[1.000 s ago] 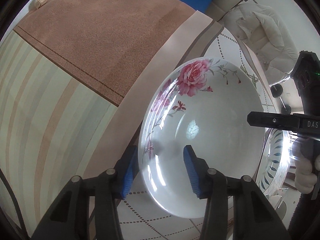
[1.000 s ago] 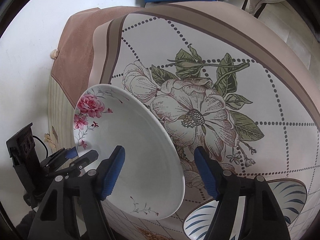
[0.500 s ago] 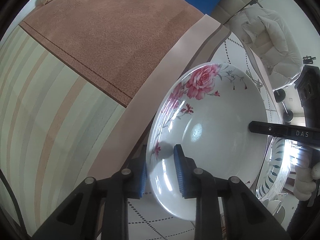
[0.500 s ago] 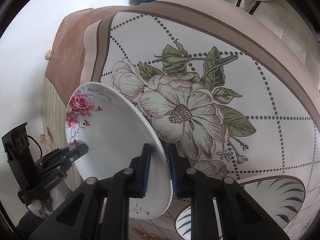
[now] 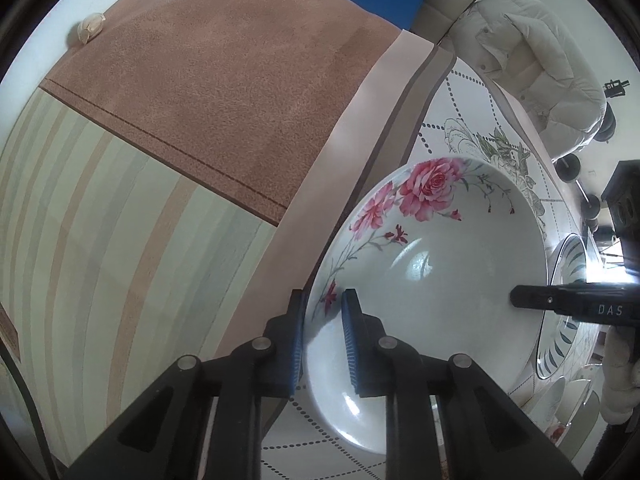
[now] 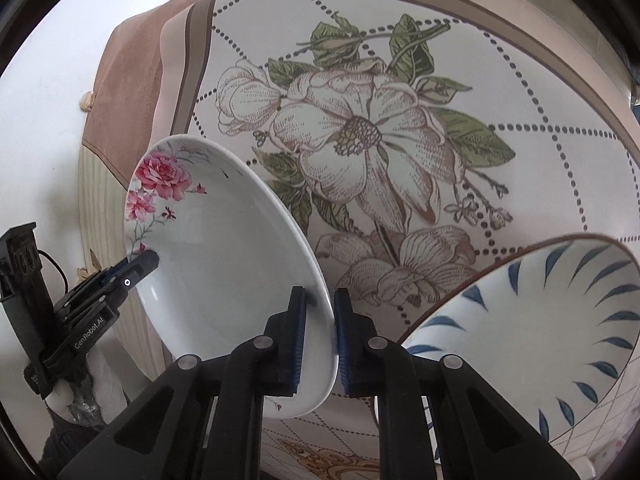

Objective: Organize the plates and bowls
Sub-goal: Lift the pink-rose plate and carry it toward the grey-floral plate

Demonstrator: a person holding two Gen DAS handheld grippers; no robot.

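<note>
A white bowl with pink roses (image 5: 432, 280) is tilted above the flowered tablecloth, held by opposite edges. My left gripper (image 5: 323, 312) has its blue pads on either side of the near rim; its jaws are still closing on the rim. My right gripper (image 6: 320, 312) clamps the opposite rim of the same rose bowl (image 6: 224, 264), its jaws also closing. Each view shows the other gripper across the bowl: the right gripper's finger (image 5: 560, 304) and the left gripper's fingers (image 6: 136, 268). A bowl with blue leaf strokes (image 6: 540, 320) sits just right of the rose bowl.
The flowered tablecloth (image 6: 400, 140) covers the round table; brown and striped cloth (image 5: 100, 240) hangs over its edge on the left. A white padded jacket (image 5: 540, 60) lies on a chair beyond. More dishes (image 5: 576, 396) show at the lower right.
Both pairs of jaws have closed from wide apart onto the rose bowl's rim. The right gripper has shifted sideways, and the blue-leaf bowl now fills more of its view.
</note>
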